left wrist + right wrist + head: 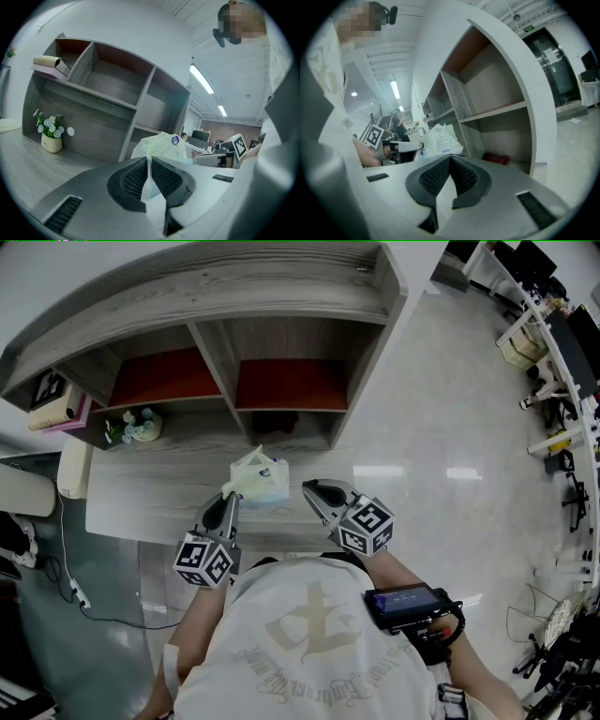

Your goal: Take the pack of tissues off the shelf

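Head view: your left tool is clamped on a corner of the pack of tissues, which sits clear of the shelf, out in front of its lower compartments and over the tabletop; whether its base touches the wood cannot be told. Your right tool is just beside the pack on the other side, not touching it. Left gripper view: the jaws are pressed on a thin flap of wrapper film, not on the body of the pack, which hangs beyond the tips. Judgement: this is a weak hold, so move slowly, avoid swinging or jerking, and do not let the clamp slacken until the pack rests flat. A flower pot stands well apart to the left and is no obstacle. Right gripper view: the jaws are together with nothing between them; the pack shows ahead and to the left. Judgement: if the film starts to slip, open this tool and bring it under or against the pack's body as a support; otherwise hold it aside so it does not knock the load. A red item lies in the shelf's lower compartment; leave it alone.
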Motion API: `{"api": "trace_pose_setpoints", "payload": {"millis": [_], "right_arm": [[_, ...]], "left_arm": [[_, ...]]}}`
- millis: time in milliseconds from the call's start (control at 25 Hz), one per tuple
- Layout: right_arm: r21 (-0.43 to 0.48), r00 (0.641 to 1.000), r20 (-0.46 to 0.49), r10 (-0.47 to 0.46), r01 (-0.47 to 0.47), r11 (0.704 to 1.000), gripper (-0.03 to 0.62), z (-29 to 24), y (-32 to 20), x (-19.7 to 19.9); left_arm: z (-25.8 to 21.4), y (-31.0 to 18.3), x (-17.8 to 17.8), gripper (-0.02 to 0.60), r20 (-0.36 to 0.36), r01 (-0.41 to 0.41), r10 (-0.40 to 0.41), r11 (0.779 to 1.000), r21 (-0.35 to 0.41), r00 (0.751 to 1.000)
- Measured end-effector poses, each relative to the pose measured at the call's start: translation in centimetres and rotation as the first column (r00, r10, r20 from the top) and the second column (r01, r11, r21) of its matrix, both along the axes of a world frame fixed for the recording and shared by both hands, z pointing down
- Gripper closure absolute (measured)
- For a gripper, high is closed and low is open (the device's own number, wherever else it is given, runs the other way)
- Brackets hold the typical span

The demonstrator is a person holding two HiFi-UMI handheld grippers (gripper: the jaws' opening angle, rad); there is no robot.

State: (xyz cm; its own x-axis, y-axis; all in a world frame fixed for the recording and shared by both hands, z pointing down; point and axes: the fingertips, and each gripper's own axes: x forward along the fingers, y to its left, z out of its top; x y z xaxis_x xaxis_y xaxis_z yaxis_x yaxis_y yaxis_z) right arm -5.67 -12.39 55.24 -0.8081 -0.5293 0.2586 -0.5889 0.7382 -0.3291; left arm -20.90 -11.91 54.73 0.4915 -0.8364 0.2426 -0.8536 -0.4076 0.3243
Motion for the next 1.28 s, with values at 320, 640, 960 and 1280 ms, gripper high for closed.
{"api": "trace_pose_setpoints", "payload": {"millis": [320,640,960,1280], "right_arm": [[-0.008,1.000,-0.006,-0.008,0.008,1.000,0.589,0.5,0.5,-0.3],[-0.013,1.000,-0.014,-0.009,0.009,1.000,0.591,1.1,1.0,-0.3],[-0.016,1.000,-0.013,0.006,-0.006,1.000,0.591,1.4,1.3,0.1],[-0.018,1.000,-0.018,0.007,-0.008,1.000,0.591,1.4,1.2,0.0]], "left_arm": [[1.3,0.9,-0.1,0.545,0.012,-0.010,0.011,1.000,-0.029,1.000],[1.8,1.5,-0.2,0.545,0.020,-0.018,0.019,0.999,-0.042,1.000],[2.0,1.7,-0.2,0.545,0.017,-0.020,0.021,0.999,-0.048,1.000],[2.2,1.8,-0.1,0.545,0.013,-0.018,0.018,0.999,-0.049,1.000]]}}
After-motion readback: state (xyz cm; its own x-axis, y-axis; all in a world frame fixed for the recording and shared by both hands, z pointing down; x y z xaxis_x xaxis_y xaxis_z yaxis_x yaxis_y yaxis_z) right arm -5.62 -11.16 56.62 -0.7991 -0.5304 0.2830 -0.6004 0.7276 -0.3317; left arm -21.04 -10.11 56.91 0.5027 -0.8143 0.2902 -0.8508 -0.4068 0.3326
